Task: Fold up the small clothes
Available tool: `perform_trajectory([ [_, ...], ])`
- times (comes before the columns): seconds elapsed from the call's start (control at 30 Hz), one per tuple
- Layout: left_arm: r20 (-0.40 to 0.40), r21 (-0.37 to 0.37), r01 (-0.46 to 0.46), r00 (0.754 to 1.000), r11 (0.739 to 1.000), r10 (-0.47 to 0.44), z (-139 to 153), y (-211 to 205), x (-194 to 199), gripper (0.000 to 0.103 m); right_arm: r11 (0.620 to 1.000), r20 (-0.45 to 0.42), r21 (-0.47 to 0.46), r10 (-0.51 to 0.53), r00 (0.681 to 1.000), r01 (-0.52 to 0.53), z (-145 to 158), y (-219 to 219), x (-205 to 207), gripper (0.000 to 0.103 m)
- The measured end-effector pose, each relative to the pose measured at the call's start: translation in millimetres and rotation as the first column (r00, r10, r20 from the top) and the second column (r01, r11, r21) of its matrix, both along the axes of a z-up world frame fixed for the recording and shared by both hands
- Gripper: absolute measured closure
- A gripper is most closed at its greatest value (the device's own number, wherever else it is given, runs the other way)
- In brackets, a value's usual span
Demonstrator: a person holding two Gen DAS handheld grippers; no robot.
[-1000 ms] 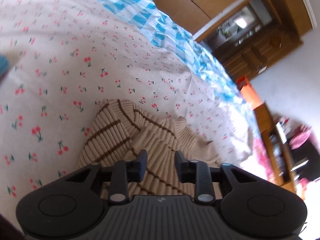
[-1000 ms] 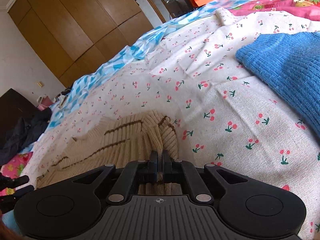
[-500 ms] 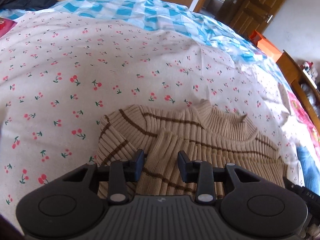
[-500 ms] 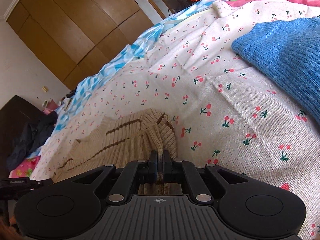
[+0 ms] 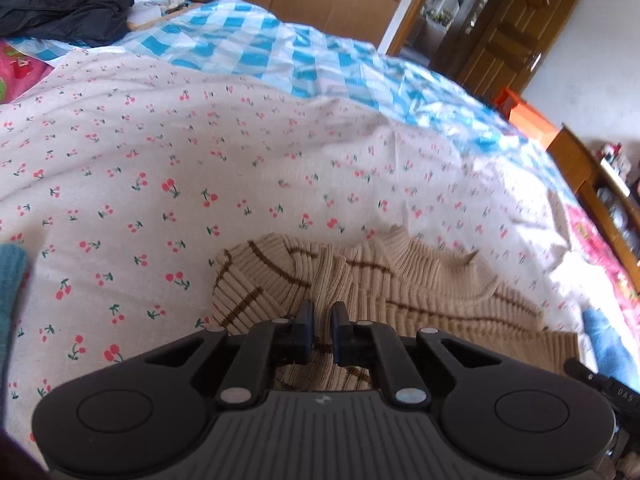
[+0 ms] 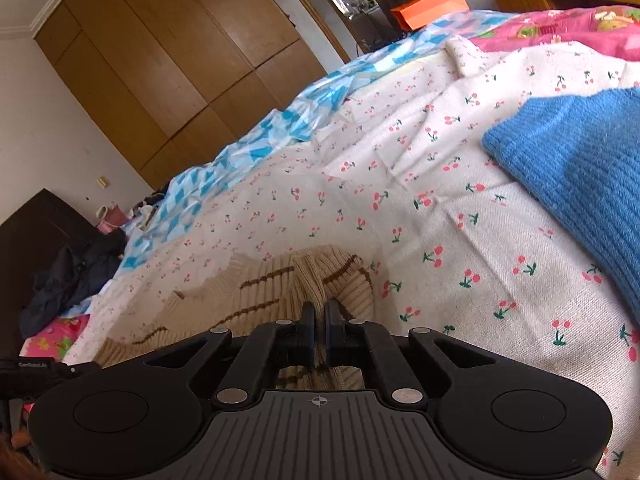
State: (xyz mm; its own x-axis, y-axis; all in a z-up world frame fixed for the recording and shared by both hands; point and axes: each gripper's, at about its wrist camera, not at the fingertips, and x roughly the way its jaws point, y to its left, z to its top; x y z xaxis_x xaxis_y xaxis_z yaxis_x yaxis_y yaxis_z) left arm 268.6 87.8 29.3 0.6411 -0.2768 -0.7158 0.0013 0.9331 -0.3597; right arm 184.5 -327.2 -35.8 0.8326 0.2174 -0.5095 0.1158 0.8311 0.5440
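A beige ribbed sweater with brown stripes point(image 5: 400, 280) lies crumpled on the cherry-print sheet point(image 5: 200, 160). In the left wrist view my left gripper point(image 5: 322, 312) is closing its jaws on a raised ridge of the knit near one sleeve end, and the pads pinch the fabric. The right wrist view shows the same sweater point(image 6: 264, 280) from its other side. There my right gripper point(image 6: 319, 312) is shut on a bunched fold by the striped cuff. Both held parts are lifted slightly off the sheet.
A folded blue knit point(image 6: 580, 168) lies to the right on the sheet. A blue checked cover point(image 5: 280, 52) and dark clothes point(image 5: 64, 4) sit at the far side. Wooden wardrobes point(image 6: 160, 60), a door point(image 5: 520, 20) and an orange box point(image 5: 528, 116) stand beyond.
My left gripper's jaws, apart over the sweater before, have closed on a fold of it, and its view has rolled level. The right gripper keeps its grip and has risen slightly.
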Motion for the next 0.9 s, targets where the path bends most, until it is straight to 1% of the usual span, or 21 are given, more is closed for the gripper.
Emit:
perform_trajectory([
  [0.07,0.032,-0.029,-0.016,0.999,0.999,0.017,11,7,-3,0.089,1.0,0.037,0.014,0.0,0.999,-0.001,12,0,-3,0.098],
  [0.13,0.061,-0.036,-0.024,0.998,0.999,0.026,20,12,-1,0.09,1.0,0.07,0.007,-0.003,0.998,0.002,25,0,-2,0.099],
  [0.17,0.075,-0.035,-0.023,0.997,0.999,0.026,24,13,2,0.094,1.0,0.083,0.006,-0.006,0.997,0.006,31,1,-1,0.099],
  [0.2,0.088,-0.03,-0.027,0.996,0.999,0.03,26,15,5,0.097,1.0,0.096,0.008,-0.012,0.995,0.011,37,1,3,0.099],
  [0.23,0.098,-0.023,-0.035,0.994,0.999,0.037,27,16,10,0.097,1.0,0.105,0.006,-0.016,0.994,0.016,40,1,6,0.099],
  [0.3,0.103,-0.033,-0.056,0.993,0.998,0.06,22,20,22,0.097,0.999,0.102,-0.017,-0.031,0.994,0.033,39,3,17,0.099],
  [0.37,0.077,-0.04,-0.088,0.993,0.995,0.091,7,24,33,0.097,0.999,0.073,-0.012,-0.043,0.996,0.044,29,3,30,0.099],
  [0.4,0.04,-0.049,-0.089,0.995,0.995,0.091,-3,26,38,0.097,0.999,0.051,-0.018,-0.05,0.997,0.051,23,3,35,0.099],
  [0.47,-0.032,-0.102,-0.078,0.997,0.992,0.075,-21,29,36,0.097,0.998,0.003,-0.021,-0.053,0.999,0.053,10,4,39,0.099],
  [0.5,-0.054,-0.115,-0.062,0.997,0.991,0.056,-27,27,31,0.097,0.999,-0.011,-0.022,-0.041,0.999,0.041,3,6,35,0.099],
  [0.53,-0.059,-0.113,-0.048,0.997,0.992,0.042,-30,27,27,0.096,0.999,-0.021,-0.03,-0.03,0.999,0.029,-2,8,33,0.099],
  [0.6,-0.056,-0.1,-0.015,0.998,0.995,0.01,-31,23,18,0.094,1.0,-0.054,-0.023,-0.006,0.999,0.004,-13,11,31,0.099],
  [0.67,-0.068,-0.115,0.0,0.998,0.993,-0.008,-33,22,17,0.084,1.0,-0.074,-0.004,-0.003,0.997,0.003,-20,11,31,0.099],
  [0.73,-0.07,-0.115,0.009,0.997,0.993,-0.017,-32,19,19,0.081,1.0,-0.073,0.0,-0.002,0.997,0.002,-19,11,31,0.099],
  [0.8,-0.055,-0.121,0.029,0.998,0.992,-0.035,-29,16,21,0.079,1.0,-0.071,0.002,-0.003,0.997,0.003,-20,10,29,0.098],
  [0.83,-0.049,-0.129,0.042,0.998,0.991,-0.048,-28,15,23,0.074,1.0,-0.073,0.004,-0.003,0.997,0.003,-21,10,29,0.098],
  [0.87,-0.053,-0.133,0.058,0.996,0.989,-0.065,-28,12,25,0.066,1.0,-0.074,0.005,-0.003,0.997,0.003,-22,10,29,0.098],
  [0.9,-0.063,-0.126,0.075,0.995,0.989,-0.084,-29,9,29,0.065,1.0,-0.076,0.007,-0.002,0.997,0.003,-23,9,29,0.098],
])
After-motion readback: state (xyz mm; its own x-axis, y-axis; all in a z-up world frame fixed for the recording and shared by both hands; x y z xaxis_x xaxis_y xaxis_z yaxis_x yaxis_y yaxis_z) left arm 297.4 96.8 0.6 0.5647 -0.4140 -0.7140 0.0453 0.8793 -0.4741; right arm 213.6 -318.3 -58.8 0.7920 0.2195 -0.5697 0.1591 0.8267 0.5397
